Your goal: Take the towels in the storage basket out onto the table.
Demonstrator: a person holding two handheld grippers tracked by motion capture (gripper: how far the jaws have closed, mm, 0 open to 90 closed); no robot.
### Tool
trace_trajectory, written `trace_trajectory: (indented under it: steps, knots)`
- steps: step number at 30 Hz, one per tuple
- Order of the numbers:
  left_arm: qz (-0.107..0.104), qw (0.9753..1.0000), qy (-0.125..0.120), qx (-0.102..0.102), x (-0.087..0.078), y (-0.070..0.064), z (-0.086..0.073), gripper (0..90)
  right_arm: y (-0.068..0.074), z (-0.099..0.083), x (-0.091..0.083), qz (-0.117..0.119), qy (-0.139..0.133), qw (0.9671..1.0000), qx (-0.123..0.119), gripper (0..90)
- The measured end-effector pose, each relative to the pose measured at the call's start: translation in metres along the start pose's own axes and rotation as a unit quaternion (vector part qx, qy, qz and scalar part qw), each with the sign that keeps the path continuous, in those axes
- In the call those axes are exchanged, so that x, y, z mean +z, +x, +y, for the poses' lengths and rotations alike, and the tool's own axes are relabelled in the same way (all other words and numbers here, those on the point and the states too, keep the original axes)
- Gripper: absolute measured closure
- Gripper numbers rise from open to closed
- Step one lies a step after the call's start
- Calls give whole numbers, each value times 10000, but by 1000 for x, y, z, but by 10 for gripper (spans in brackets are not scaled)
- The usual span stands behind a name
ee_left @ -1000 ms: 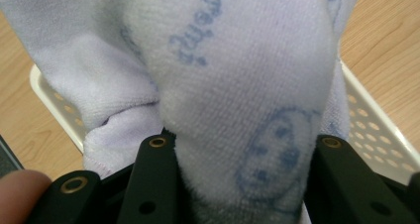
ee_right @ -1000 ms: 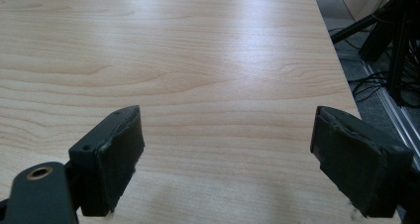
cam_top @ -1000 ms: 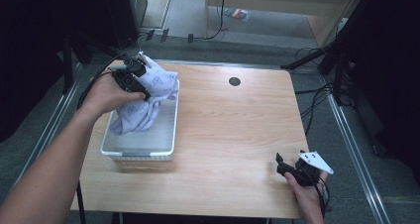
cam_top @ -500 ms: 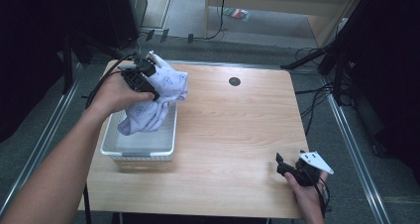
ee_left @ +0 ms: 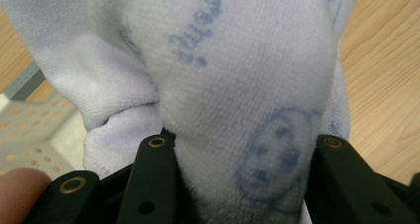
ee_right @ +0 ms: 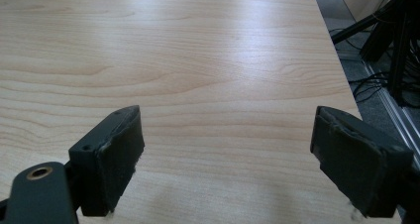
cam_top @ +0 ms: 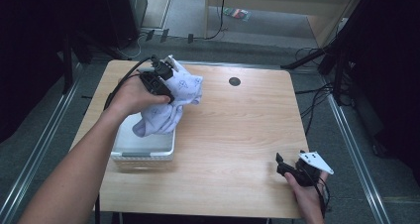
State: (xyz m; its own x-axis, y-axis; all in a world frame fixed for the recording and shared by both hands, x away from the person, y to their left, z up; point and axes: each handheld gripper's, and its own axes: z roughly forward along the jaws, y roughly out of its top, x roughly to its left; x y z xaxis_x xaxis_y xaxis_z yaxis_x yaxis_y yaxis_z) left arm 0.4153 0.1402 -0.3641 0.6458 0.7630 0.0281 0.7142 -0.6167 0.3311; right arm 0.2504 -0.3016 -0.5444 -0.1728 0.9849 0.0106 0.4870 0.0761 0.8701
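From the high view, my left gripper [cam_top: 166,78] holds the pale printed towel [cam_top: 171,102] up by the tabletop's [cam_top: 237,135] far left corner; its tail hangs over the white basket [cam_top: 143,152] at the left edge. I judge it mostly out but not set down.

In the left gripper view, my fingers [ee_left: 156,169] pinch a thick towel fold.

In the right gripper view, my right gripper [ee_right: 225,154] rests spread and empty near the right corner on my side.

The left forearm reaches forward, its hand [cam_top: 130,94] holding the left claw [cam_top: 161,75] raised, jaws clamped on a cloth [cam_top: 171,102]. The right hand [cam_top: 304,196] rests low with the right claw [cam_top: 283,165] spread wide, holding nothing.
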Motion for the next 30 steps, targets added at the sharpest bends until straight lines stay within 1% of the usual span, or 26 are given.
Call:
trace_trajectory:
  steps: [3,4,5,6,7,10,11,15,17,18,20,22,24,29,30]
  knots:
    - [-14,10000,-49,28,2,-6,4,625,0,0,0,-9,-10,10000,-5,132]
    - [-32,10000,-80,10,4,-8,6,625,1,0,0,-12,-19,10000,-44,132]
    - [-32,10000,-80,10,4,-8,6,625,1,0,0,-12,-19,10000,-44,132]
    - [-42,10000,-59,55,5,-10,7,625,1,0,0,-16,-18,10000,-52,132]
    - [-51,10000,-63,33,6,-11,7,625,1,0,0,-24,-11,10000,-61,132]
    - [-77,9999,-35,75,7,-13,10,625,1,0,0,-20,-15,10000,-58,132]
    - [-66,9999,-89,47,8,-15,11,625,1,0,0,-16,-19,10000,-49,132]
    - [-111,9998,-100,134,7,-23,18,624,1,0,0,-33,-16,10000,-72,132]
    - [-110,9998,-139,124,7,-25,20,624,2,0,0,-38,-15,10000,-74,132]
    - [-135,9997,-148,130,8,-29,22,624,2,0,0,-40,-16,10000,-74,132]
    - [-158,9996,-151,203,8,-33,26,624,1,0,0,-31,-15,10000,-75,132]
    - [-187,9994,-167,234,9,-39,30,624,1,0,0,-27,-17,10000,-72,132]
    - [-216,9991,-150,318,10,-44,34,623,1,0,0,-26,-17,10000,-79,132]
    - [-290,9986,-170,398,15,-55,43,623,1,-1,0,-14,-20,10000,-84,132]
    - [-290,9986,-170,398,15,-55,43,623,1,-1,0,-14,-20,10000,-84,132]
